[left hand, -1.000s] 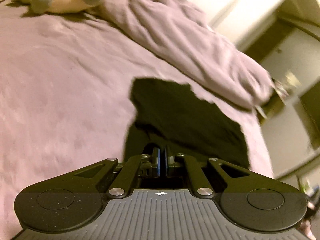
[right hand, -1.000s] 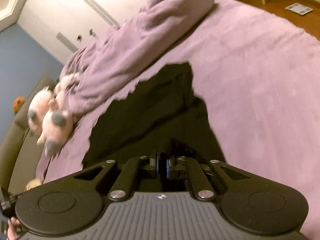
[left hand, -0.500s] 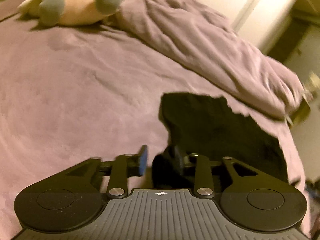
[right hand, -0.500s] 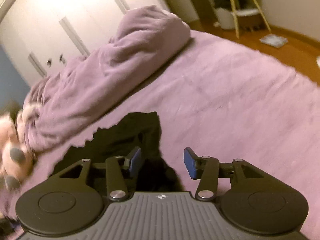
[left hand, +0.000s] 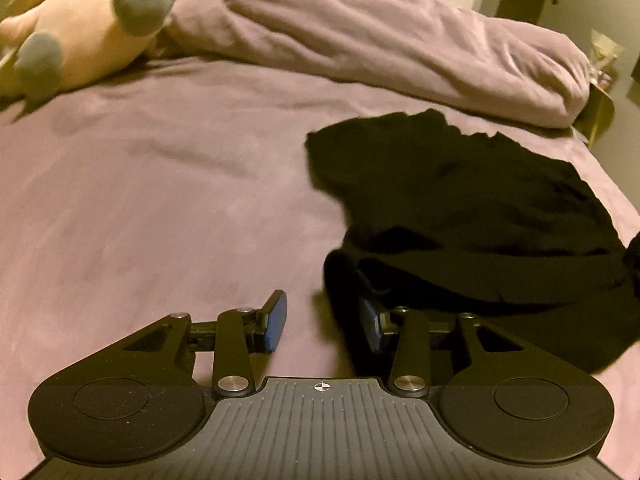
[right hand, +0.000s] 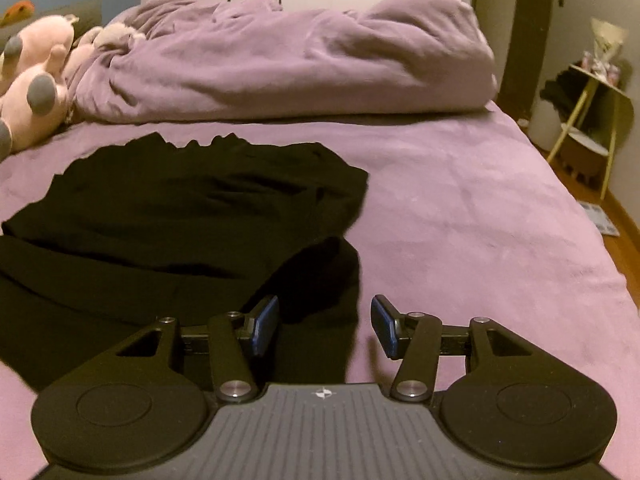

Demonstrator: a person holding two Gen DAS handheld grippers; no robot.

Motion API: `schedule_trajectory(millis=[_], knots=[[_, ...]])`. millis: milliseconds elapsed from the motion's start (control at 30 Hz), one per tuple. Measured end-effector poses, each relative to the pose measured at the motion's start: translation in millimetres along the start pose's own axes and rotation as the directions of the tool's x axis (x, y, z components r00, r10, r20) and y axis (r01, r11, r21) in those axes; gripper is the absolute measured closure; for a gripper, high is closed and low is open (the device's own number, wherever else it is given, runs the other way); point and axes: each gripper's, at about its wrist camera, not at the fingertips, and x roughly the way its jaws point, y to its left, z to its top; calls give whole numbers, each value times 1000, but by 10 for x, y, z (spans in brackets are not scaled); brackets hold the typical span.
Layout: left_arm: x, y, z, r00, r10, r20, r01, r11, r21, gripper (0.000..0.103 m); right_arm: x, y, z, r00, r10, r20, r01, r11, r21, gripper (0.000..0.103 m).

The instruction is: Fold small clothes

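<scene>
One black garment (left hand: 472, 208) lies on the purple bed (left hand: 160, 200), folded over on itself so that an upper layer with a jagged far edge rests on a wider lower layer that spreads toward the cameras; its fabric is too dark to make out seams or what kind of clothing it is. Seen from the left wrist, the left tool (left hand: 322, 322) stands with its blue-padded fingers apart and nothing between them; the left finger is over bare sheet, while the right finger sits just at the garment's near left corner, where a raised lump of cloth partly hides its pad. Seen from the right wrist, the right tool (right hand: 324, 326) is likewise spread and empty, with the garment (right hand: 192, 208) running under its left finger and into the gap, and its right finger over bare sheet just beside the cloth's right edge. A rumpled purple duvet (right hand: 288, 60) is heaped along the far side of the bed, close behind the garment's far edge, and a pink plush toy (left hand: 84, 32) lies at the far left. Bare sheet spreads wide to the left of the garment in the left view and to its right in the right view, where the bed's edge drops to a wooden floor (right hand: 624, 220).
</scene>
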Motion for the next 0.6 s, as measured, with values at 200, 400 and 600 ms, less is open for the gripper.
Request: schedule_trajectory(millis=[200,400,600], knots=[[207,-124,134,999,-47,26,46,998,49,69,122,68,101,1000,21,20,-20,1000,-5,63],[235,-103,128,995,-82,54,82,997,4,89,143,77,117,999,32,20,-32,999,-2,93],[2,-99,134,989,-76,124,79,997,-14,94,-78,34,122,995,36,92,-43,997,69,96]])
